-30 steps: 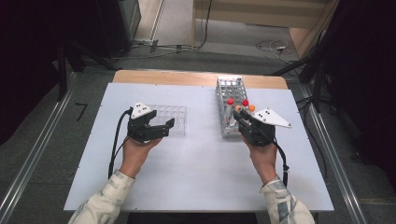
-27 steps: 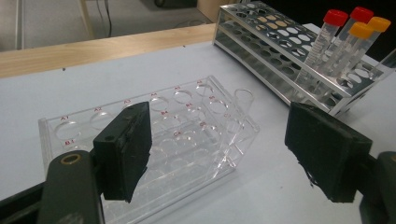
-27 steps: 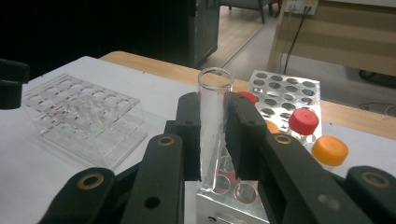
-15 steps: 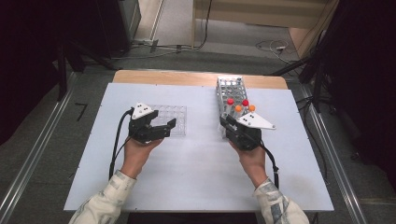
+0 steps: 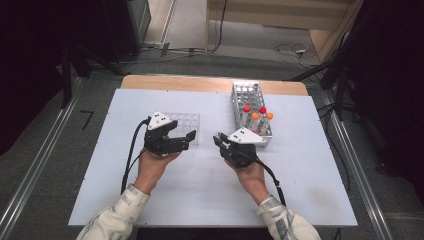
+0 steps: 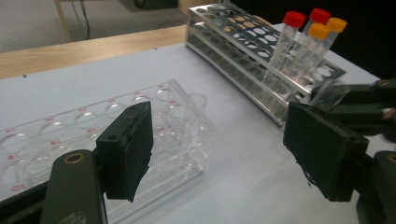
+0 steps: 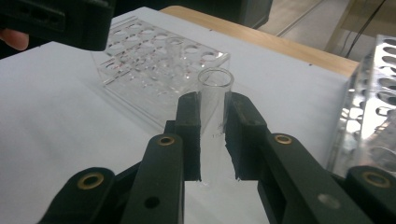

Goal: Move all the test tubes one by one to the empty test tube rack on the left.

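Right gripper [image 5: 220, 141], clenched on an uncapped glass tube [image 7: 214, 100], is travelling from the metal rack [image 5: 239, 95] toward the clear plastic rack [image 5: 192, 122]; left gripper [image 5: 186, 139] is waiting released.

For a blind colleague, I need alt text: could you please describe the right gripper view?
The right gripper has its two black jaws shut on a clear, uncapped glass tube held upright above a white table. Behind it sits a clear plastic rack, and part of a metal tube rack shows at the right edge.
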Demonstrator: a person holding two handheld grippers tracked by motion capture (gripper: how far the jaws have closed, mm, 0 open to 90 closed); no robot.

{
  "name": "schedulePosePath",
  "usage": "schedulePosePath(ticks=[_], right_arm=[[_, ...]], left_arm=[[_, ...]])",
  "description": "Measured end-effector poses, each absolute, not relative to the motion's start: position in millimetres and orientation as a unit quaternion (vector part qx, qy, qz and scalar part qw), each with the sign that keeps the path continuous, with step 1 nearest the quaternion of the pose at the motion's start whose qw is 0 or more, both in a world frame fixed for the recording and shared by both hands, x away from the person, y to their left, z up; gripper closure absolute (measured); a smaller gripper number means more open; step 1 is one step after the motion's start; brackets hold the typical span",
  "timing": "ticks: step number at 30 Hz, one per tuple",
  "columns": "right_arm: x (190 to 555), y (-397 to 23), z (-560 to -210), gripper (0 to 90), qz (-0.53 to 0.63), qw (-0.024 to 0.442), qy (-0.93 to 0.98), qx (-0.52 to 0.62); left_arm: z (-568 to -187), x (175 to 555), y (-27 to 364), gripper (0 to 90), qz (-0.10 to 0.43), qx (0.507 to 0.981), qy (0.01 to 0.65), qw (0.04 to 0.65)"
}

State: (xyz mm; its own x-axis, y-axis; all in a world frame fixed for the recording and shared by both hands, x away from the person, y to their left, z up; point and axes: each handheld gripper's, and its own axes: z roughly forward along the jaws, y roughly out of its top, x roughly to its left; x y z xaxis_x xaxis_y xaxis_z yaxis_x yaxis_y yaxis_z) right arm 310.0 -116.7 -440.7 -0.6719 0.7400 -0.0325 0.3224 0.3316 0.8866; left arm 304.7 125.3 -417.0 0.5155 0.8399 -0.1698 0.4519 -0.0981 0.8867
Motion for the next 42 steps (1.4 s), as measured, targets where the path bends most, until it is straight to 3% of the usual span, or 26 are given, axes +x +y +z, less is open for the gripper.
schedulePosePath(ticks=[9,21,39,41,42], right_arm=[[309,-87,-448,73.5,0.474,0.198,0.791,0.332],[305,-70,-447,73.5,0.477,0.199,0.794,0.321],[304,-64,-449,73.2,0.468,0.208,0.797,0.319],[305,-65,-448,71.8,0.468,0.206,0.798,0.318],[305,-66,-448,65.9,0.47,0.203,0.798,0.316]], left_arm=[[-415,300,114,36.4,0.17,0.724,0.43,0.512],[-418,302,112,63.9,0.156,0.735,0.419,0.51],[-422,304,110,75.4,0.153,0.742,0.423,0.497],[-422,304,109,76.3,0.156,0.74,0.424,0.498],[-422,304,109,76.4,0.161,0.741,0.424,0.496]])
